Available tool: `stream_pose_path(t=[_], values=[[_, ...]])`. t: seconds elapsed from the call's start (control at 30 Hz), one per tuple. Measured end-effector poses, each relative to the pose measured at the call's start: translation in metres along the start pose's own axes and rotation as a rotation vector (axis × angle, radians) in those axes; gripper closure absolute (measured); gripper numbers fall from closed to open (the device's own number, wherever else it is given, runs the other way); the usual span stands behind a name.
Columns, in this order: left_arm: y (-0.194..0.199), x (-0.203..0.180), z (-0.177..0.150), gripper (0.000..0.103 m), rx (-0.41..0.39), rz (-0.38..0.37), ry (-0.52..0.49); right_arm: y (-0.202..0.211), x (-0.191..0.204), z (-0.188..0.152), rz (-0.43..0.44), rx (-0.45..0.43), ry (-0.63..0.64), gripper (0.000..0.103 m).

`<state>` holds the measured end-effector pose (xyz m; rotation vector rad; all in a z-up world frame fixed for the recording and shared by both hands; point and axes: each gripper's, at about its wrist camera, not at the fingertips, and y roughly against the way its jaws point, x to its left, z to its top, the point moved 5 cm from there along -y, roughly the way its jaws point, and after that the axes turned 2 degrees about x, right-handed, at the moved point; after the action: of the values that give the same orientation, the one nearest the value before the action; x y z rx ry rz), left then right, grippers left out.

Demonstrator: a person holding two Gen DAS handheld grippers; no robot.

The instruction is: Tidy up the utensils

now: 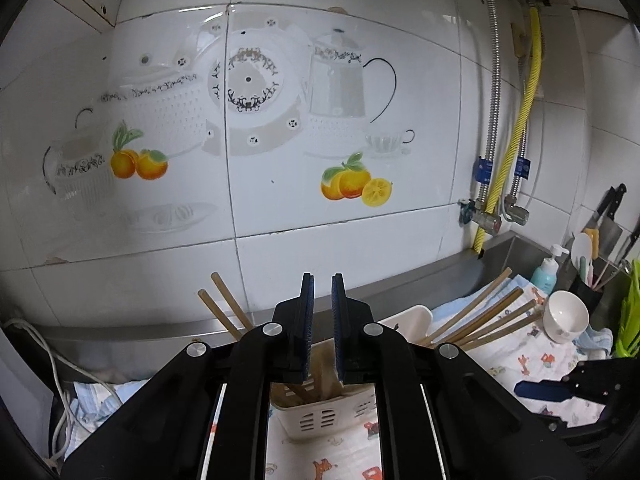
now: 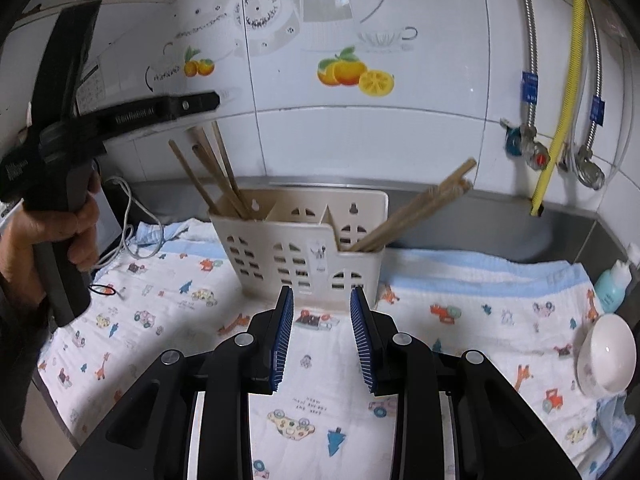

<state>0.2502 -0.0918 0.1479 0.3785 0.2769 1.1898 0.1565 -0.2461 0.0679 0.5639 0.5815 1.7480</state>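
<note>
Cream slotted plastic utensil holder stands straight ahead of right gripper, jaws apart, empty. Wooden chopsticks lean right. Left gripper above holder, jaws narrowly apart, empty.

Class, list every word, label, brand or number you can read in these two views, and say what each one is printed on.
"WeiiRobot.AI", blurred and uncertain: on the arm of the left tongs.
Small printed words on the patterned cloth: upside down, too small to read.
Blue tags on the metal hoses: too small to read.
Label on the blue bottle: unreadable.
</note>
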Motion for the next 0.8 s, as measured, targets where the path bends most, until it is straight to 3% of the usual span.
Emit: stream_pose_path(t=[0.13,0.23,0.33,0.6,0.8], values=[[0.014,-0.002,-0.002,0.08,-0.007,-0.002,-0.005,0.0,0.002,-0.009,-0.017,0.004,-0.002,0.068],[0.027,-0.005,-0.007,0.079,-0.01,-0.003,-0.012,0.001,0.004,-0.016,-0.031,0.004,0.001,0.067],[0.041,-0.006,-0.017,0.066,-0.007,-0.001,-0.013,0.001,0.005,-0.024,-0.027,0.01,-0.008,0.067],[0.073,-0.001,-0.065,0.055,0.033,0.008,0.008,0.001,0.012,-0.043,-0.036,0.024,-0.015,0.062],[0.087,0.011,-0.102,0.041,0.075,0.046,0.04,0.003,0.019,-0.051,-0.028,0.026,-0.022,0.059]])
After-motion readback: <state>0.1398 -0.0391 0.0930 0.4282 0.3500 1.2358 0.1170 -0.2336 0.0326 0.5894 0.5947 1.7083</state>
